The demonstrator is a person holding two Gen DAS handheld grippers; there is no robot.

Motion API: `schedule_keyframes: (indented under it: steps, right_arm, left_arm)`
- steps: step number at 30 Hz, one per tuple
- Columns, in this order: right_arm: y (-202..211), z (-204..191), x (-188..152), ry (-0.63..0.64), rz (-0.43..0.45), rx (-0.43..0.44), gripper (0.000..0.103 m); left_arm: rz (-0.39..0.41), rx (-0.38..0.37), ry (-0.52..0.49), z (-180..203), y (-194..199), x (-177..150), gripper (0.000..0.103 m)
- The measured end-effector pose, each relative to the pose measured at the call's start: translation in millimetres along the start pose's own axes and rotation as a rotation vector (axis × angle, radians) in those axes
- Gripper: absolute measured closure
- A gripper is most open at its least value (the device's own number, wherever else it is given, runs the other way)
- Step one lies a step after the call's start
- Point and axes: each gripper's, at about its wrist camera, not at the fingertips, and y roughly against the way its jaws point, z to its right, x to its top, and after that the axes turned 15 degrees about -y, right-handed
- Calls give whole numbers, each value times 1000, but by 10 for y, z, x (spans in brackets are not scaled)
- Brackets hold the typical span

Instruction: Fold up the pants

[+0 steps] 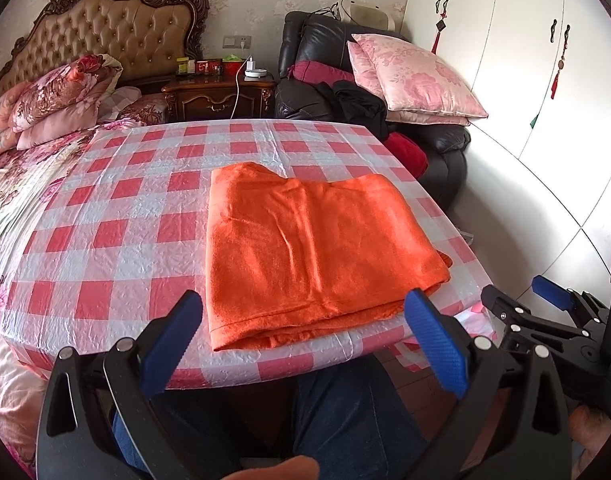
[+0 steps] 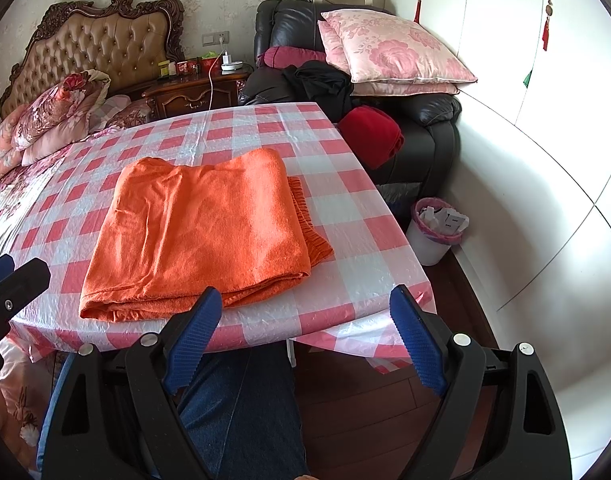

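Orange pants (image 1: 305, 248) lie folded in a thick stack on the checked table (image 1: 117, 216), close to its near edge, toward the near right corner. Left tongs (image 1: 305, 340) & right tongs (image 2: 305, 340) both hang wide apart, empty, just off that edge. Risk, imo: the plastic cloth looks slick, so a nudge could slide the stack off or spring the layers. No brand or writing legible.

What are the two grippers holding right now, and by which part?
Nothing. The left gripper and right gripper are both open, short of the folded orange pants lying on the checkered table.
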Motion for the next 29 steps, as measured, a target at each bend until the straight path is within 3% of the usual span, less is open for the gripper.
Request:
schedule_keyframes:
  steps: [18,25,29]
  right_arm:
    - [-12,2,-20,2,-4,-1,20]
    - [-92,25,-71,1,-15,-7,20]
    - [-105,12,-65,-11,-12,7,16]
  left_arm:
    - [14,-11,-8,41,-35,13,2]
    - [2,-103,17,3,-202,-7,2]
    - [40,-158,89,-316,-156,-43,2]
